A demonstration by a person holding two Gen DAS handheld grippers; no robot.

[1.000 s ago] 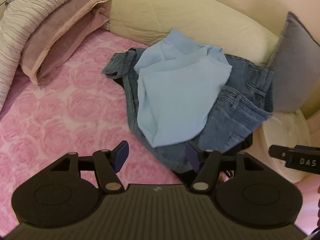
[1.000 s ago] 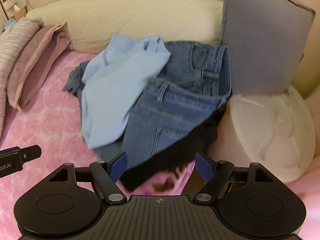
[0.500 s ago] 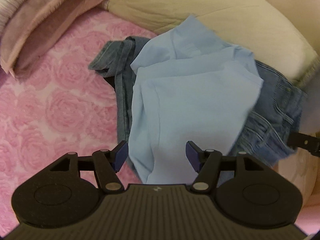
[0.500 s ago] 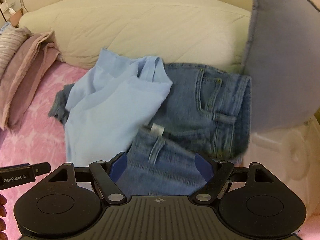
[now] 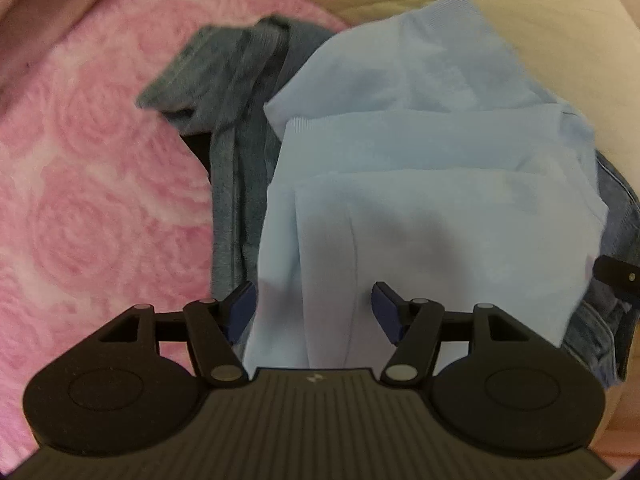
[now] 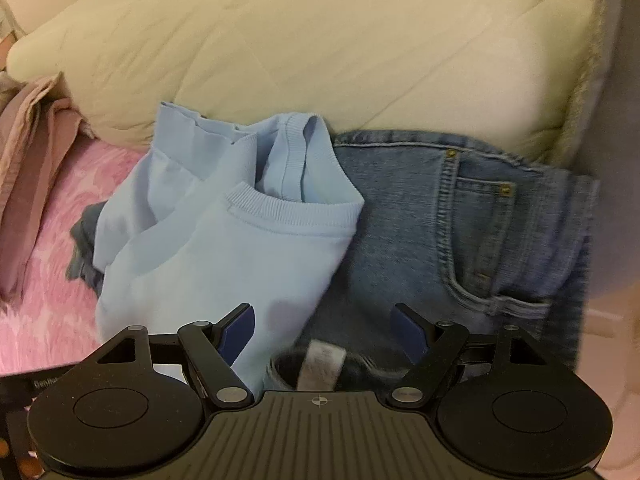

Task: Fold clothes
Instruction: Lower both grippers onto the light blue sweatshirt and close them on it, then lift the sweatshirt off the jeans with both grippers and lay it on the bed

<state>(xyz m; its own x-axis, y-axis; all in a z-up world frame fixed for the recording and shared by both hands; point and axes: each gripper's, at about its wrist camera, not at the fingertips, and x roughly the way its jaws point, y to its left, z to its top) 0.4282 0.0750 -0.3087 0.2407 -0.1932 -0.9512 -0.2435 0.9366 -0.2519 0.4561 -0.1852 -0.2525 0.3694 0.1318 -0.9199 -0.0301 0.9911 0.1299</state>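
Both grippers have closed in on the clothes pile over the last second, so the garments now fill each view. Left gripper [image 5: 314,310]: jaws open, empty, straddling the near hem of the light blue shirt [image 5: 432,208]. Right gripper [image 6: 324,334]: jaws open, empty, over the boundary between shirt [image 6: 224,256] and jeans [image 6: 472,232]. Shirt lies crumpled on top of the jeans, on the pink bedspread [image 5: 92,184]; long axis runs away from the grippers, ribbed neckline toward the cream pillow [image 6: 320,48]. Jeans waistband also lies against that pillow, pocket facing up.
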